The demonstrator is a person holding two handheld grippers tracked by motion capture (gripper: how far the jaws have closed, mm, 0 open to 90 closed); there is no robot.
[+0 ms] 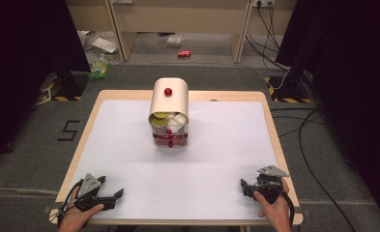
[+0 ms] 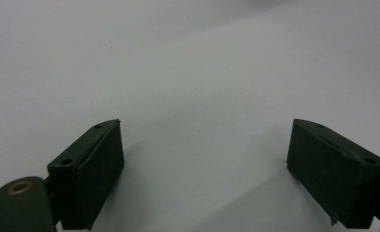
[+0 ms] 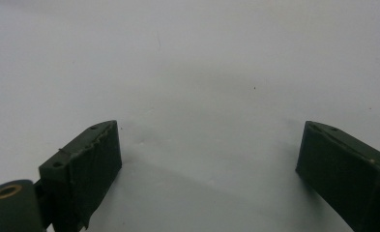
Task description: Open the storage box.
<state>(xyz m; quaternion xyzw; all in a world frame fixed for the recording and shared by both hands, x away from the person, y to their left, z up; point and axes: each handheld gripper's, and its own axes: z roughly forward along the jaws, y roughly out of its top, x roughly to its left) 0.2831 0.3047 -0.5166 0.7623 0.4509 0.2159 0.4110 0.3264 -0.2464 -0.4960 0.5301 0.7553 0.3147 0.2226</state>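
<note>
A cream bread-bin-like box (image 1: 169,104) with a rounded top and a red knob (image 1: 168,92) stands at the middle of the white table (image 1: 216,145). Its front is open over a clear lower part with a red band; yellow and white items (image 1: 168,121) lie inside. A person's left hand holds my left gripper (image 1: 116,197) at the near left corner, jaws open and pointing right. My right gripper (image 1: 244,186) rests at the near right corner in the other hand, open too. In the left gripper view the left gripper (image 2: 204,164) has bare table between its jaws, as does the right gripper (image 3: 207,169) in its own view.
The table's wooden edge (image 1: 274,135) frames the white sheet. Beyond the table, on the floor, lie a red can (image 1: 183,54), litter (image 1: 100,67) at the left and cables (image 1: 303,130) at the right. Black stands flank the far corners.
</note>
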